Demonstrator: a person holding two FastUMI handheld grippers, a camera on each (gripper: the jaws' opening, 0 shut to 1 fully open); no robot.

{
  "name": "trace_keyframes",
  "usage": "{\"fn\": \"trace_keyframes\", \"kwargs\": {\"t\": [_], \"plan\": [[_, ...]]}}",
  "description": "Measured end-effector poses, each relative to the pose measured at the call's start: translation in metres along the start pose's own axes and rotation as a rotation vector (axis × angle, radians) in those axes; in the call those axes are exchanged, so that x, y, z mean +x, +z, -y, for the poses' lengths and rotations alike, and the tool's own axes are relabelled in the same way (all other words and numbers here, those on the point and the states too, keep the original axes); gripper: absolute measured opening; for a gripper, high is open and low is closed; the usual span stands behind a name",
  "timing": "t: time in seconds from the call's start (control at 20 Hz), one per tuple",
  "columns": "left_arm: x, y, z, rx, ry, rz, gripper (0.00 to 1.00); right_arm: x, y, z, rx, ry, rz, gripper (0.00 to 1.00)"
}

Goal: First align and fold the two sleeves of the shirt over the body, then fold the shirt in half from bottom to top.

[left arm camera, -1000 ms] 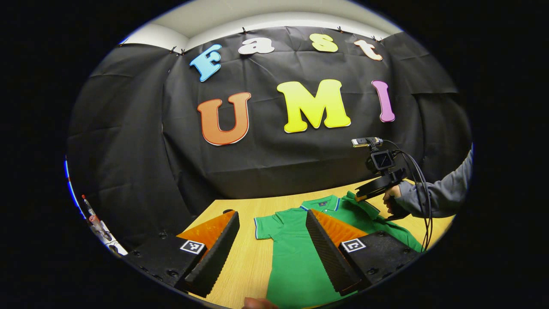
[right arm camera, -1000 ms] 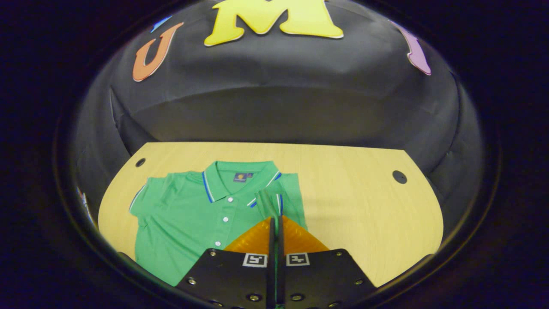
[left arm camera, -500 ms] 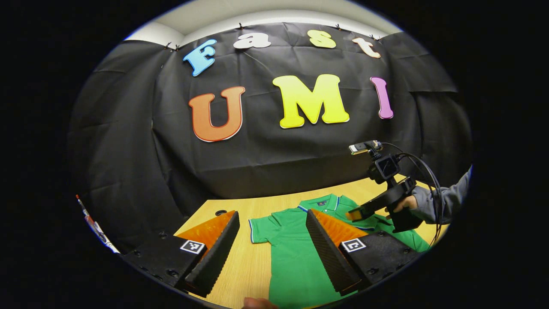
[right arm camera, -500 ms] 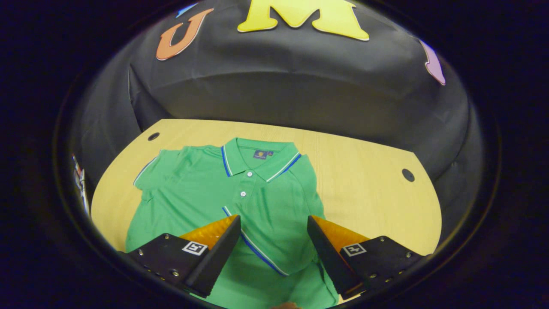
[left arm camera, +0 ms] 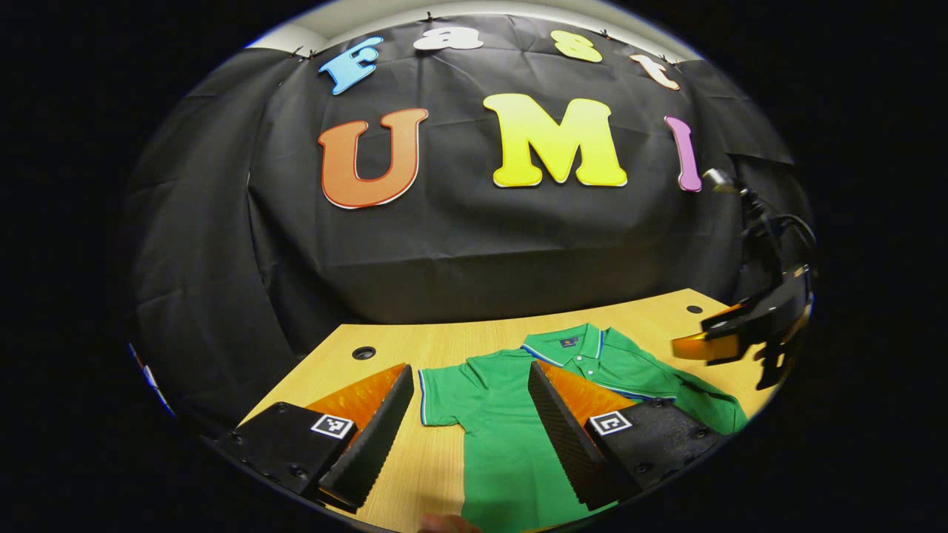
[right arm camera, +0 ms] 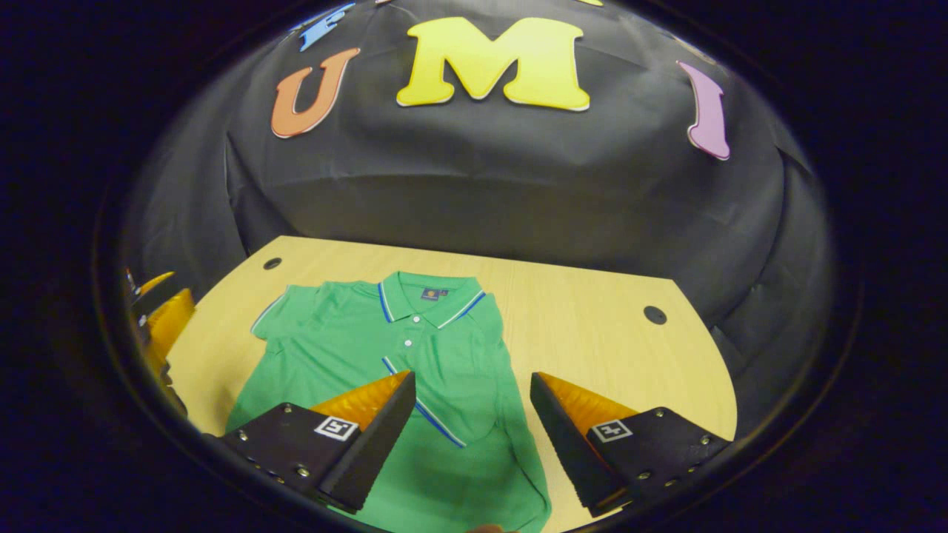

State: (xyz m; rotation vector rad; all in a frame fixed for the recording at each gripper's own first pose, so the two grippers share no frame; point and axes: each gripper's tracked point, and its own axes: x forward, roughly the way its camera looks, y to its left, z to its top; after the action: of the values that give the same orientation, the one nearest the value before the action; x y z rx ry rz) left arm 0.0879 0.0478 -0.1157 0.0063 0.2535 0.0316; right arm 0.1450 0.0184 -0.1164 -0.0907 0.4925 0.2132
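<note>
A: Green shirt (right arm camera: pixel 415 370), flat on pale wood desk (right arm camera: pixel 592 326), collar (right arm camera: pixel 429 296) toward the wall. Right sleeve (right arm camera: pixel 429 400) already laid across the chest, striped cuff slanting below the collar. Left sleeve (left arm camera: pixel 441 385) not yet folded, spread out to the side of the collar.

B: Tools?

A: Right tool (right arm camera: pixel 470 429) wide, holding nothing, above the shirt's lower half. Left tool (left arm camera: pixel 466 437) wide too, empty, fingers either side of the left sleeve's shoulder, above the cloth rather than on it. Also seen in the left gripper view: right tool (left arm camera: pixel 711 342) up off the desk, to the right of the collar.

B: Step in hand?

A: Probably the left sleeve next, then the bottom-to-top fold.

B: Risks?

A: Several. Pinching body cloth along with the sleeve, so dragging the whole shirt and shaking the folded right sleeve loose. Gripping only the cuff edge, so the sleeve twisting and landing askew instead of lined up with the other. Coming in too low, so pushing a ridge into soft knit and sliding the shirt toward the desk edge. Later, lifting the hem by one corner only, so a crooked half fold.

B: Near hem?

A: Under the tools, at the picture's edge; hard to judge.
</note>
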Motion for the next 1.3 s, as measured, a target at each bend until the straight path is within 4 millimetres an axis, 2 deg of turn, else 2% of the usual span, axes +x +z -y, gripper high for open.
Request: {"fn": "trace_keyframes", "kwargs": {"t": [0.1,0.3,0.45,0.6,0.8,1.05,1.3], "plan": [[0.017,-0.004,-0.003,-0.052,0.037,-0.020,0.99,-0.032,0.007,0.004,-0.005,0.026,0.053,0.98],[0.057,-0.009,-0.023,-0.118,0.148,-0.038,0.99,-0.094,0.012,0.010,0.011,0.097,0.139,0.98],[0.099,-0.028,-0.042,-0.145,0.188,-0.105,0.99,-0.136,0.010,0.026,0.016,0.086,0.169,0.98],[0.137,-0.054,-0.054,-0.127,0.192,-0.198,0.99,-0.167,0.004,0.041,0.071,0.060,0.176,0.98],[0.172,-0.080,-0.062,-0.177,0.192,-0.313,1.00,-0.188,-0.017,0.056,0.112,0.012,0.129,0.98],[0.197,-0.087,-0.078,-0.194,0.237,-0.354,0.99,-0.196,-0.051,0.066,0.211,-0.019,0.055,0.98],[0.208,-0.111,-0.076,-0.173,0.222,-0.436,0.99,-0.197,-0.052,0.070,0.261,-0.027,0.049,0.98]]}}
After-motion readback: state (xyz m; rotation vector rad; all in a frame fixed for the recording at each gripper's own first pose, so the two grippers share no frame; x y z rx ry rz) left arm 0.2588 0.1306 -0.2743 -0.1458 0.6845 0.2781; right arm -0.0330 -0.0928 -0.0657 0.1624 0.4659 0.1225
